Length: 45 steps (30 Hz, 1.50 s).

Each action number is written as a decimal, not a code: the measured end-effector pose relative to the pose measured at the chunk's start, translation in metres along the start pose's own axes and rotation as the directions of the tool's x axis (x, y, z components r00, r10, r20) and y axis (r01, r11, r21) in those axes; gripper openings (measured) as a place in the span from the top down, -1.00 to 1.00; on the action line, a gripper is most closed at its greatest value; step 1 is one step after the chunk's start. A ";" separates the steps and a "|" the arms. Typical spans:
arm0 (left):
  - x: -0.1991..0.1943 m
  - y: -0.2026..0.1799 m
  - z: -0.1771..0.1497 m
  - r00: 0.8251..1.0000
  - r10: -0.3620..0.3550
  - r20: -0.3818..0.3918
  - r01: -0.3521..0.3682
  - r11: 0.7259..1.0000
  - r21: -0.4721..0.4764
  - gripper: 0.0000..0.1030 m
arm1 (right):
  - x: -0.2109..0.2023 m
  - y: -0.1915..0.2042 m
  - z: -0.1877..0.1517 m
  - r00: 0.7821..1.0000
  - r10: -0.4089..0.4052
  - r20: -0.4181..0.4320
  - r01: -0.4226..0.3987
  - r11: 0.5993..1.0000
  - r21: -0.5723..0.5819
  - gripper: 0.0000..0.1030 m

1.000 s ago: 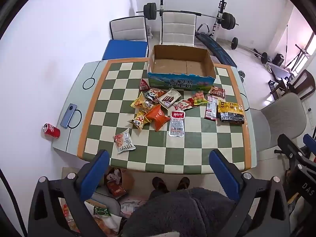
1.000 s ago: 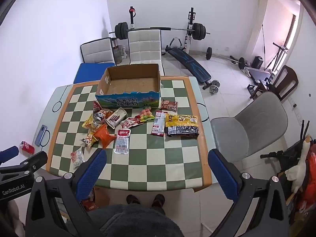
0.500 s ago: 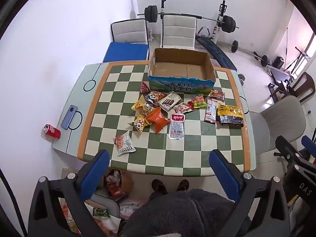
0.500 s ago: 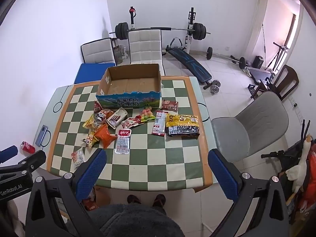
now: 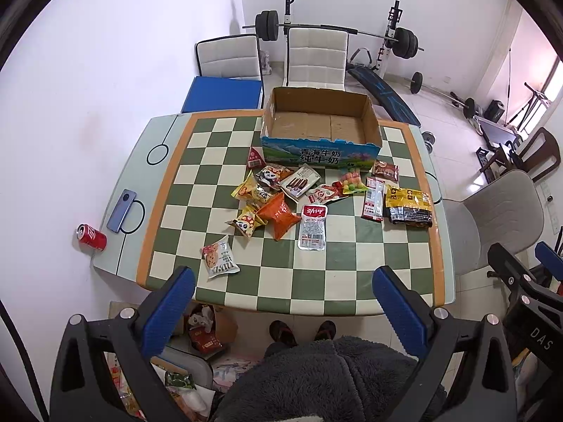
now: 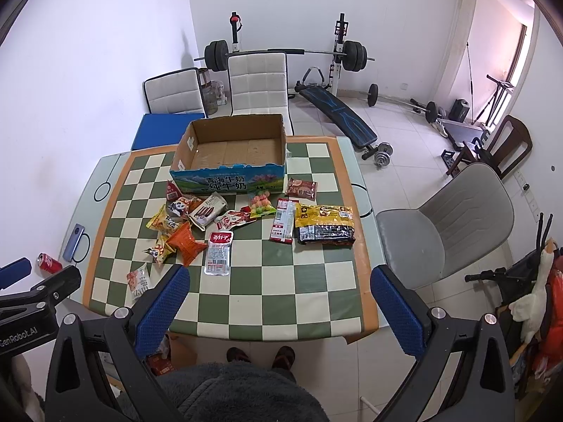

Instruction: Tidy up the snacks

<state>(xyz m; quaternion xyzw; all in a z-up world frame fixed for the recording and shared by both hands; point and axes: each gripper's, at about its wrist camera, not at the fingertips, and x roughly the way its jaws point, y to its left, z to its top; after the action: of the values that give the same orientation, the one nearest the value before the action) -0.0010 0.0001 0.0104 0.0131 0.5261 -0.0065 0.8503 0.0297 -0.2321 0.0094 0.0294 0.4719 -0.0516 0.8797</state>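
Note:
Several snack packets lie scattered on the checkered table (image 5: 352, 281) in front of an empty cardboard box (image 5: 320, 137) (image 6: 232, 156). Among them are an orange bag (image 5: 279, 212) (image 6: 184, 242), a clear pack with a red label (image 5: 312, 228) (image 6: 219, 251), a yellow-and-black pack (image 5: 408, 204) (image 6: 323, 223) and a cookie packet (image 5: 220, 260) (image 6: 139, 281) near the front left. My left gripper (image 5: 283, 297) and right gripper (image 6: 278, 300) both hover high above the table's near edge, open, with nothing between the fingers.
A red soda can (image 5: 91, 236) and a blue phone (image 5: 121, 205) lie on the table's left margin. White chairs (image 5: 313, 58) stand behind the table, a grey chair (image 6: 454, 221) to its right. Gym weights line the back wall. A person's feet (image 6: 260, 357) show below.
Both grippers have drawn slightly back and up, so the table looks a little smaller. Nothing on the table has moved.

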 end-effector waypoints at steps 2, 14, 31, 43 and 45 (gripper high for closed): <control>0.000 0.000 0.000 1.000 0.001 0.001 -0.001 1.000 -0.004 -1.00 | 0.000 0.000 0.000 1.000 -0.001 0.001 0.001 1.000 0.002 -1.00; -0.001 -0.001 0.004 1.000 0.002 0.001 -0.002 1.000 0.001 -1.00 | 0.000 -0.001 0.001 1.000 -0.002 0.000 0.002 1.000 0.000 -1.00; -0.003 -0.005 0.008 1.000 0.005 0.006 -0.005 1.000 0.000 -1.00 | -0.002 0.003 0.012 1.000 0.001 0.000 -0.001 1.000 -0.001 -1.00; -0.004 -0.006 0.008 1.000 0.003 0.005 -0.003 1.000 -0.002 -1.00 | -0.002 0.003 0.014 1.000 0.003 -0.002 -0.003 1.000 -0.003 -1.00; -0.004 -0.005 0.009 1.000 0.000 0.002 0.000 1.000 -0.008 -1.00 | -0.002 0.005 0.014 1.000 0.003 -0.002 -0.003 1.000 -0.005 -1.00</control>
<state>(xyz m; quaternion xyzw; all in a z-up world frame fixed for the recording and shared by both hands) 0.0055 -0.0056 0.0175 0.0099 0.5252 -0.0044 0.8509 0.0407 -0.2284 0.0193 0.0280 0.4730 -0.0494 0.8793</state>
